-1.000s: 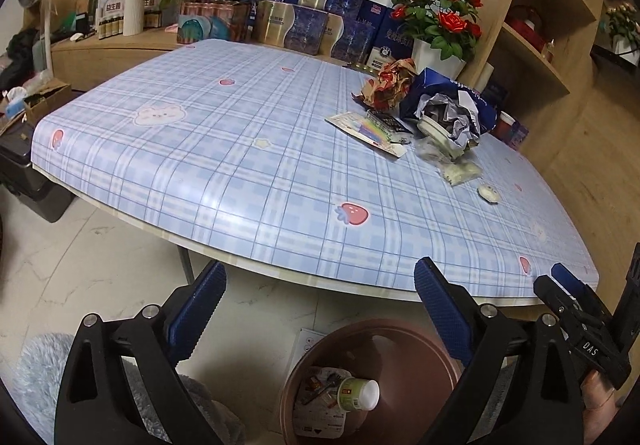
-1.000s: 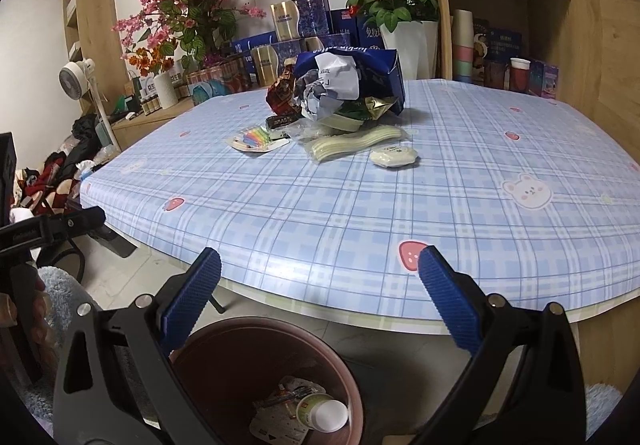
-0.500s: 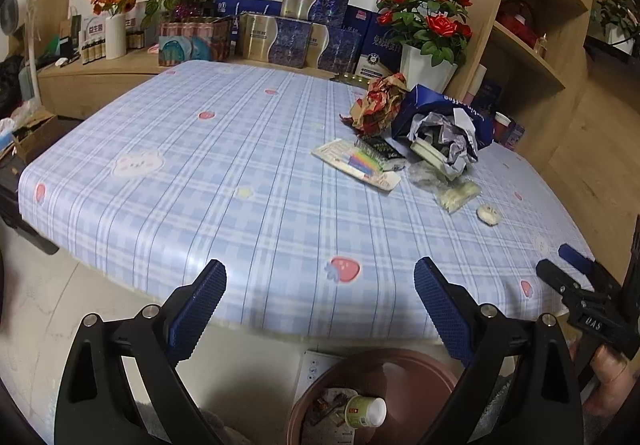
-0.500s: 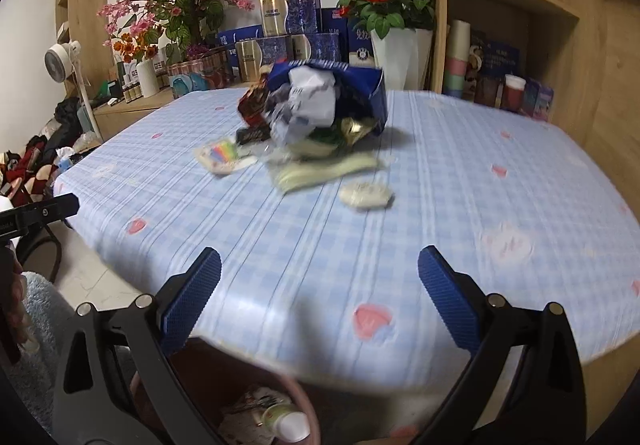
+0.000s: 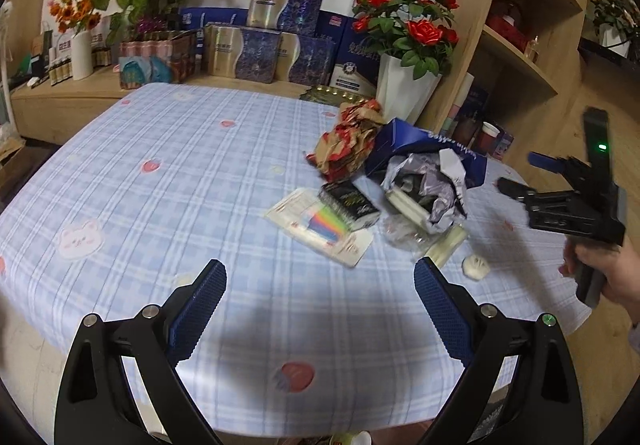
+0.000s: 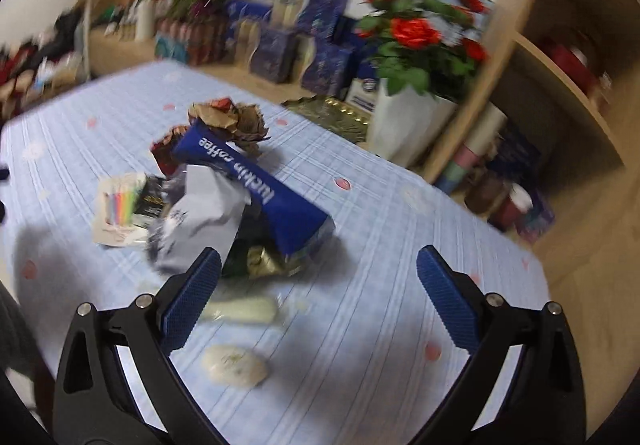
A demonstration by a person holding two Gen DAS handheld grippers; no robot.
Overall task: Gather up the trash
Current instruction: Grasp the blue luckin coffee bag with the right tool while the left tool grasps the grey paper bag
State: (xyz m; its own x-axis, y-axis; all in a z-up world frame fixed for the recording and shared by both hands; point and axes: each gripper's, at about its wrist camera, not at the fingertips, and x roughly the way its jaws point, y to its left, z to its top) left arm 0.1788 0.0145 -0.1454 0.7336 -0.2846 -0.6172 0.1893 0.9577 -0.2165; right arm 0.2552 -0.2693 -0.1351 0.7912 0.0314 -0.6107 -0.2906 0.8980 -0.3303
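Both grippers are now reaching in over the tabletop [image 5: 168,173], well past the edge they were hovering at before. Left gripper [image 5: 320,309] and right gripper [image 6: 318,295] are each holding jaws wide apart, gripping nothing. Trash pile [image 6: 240,205] is lying just ahead of the right gripper.
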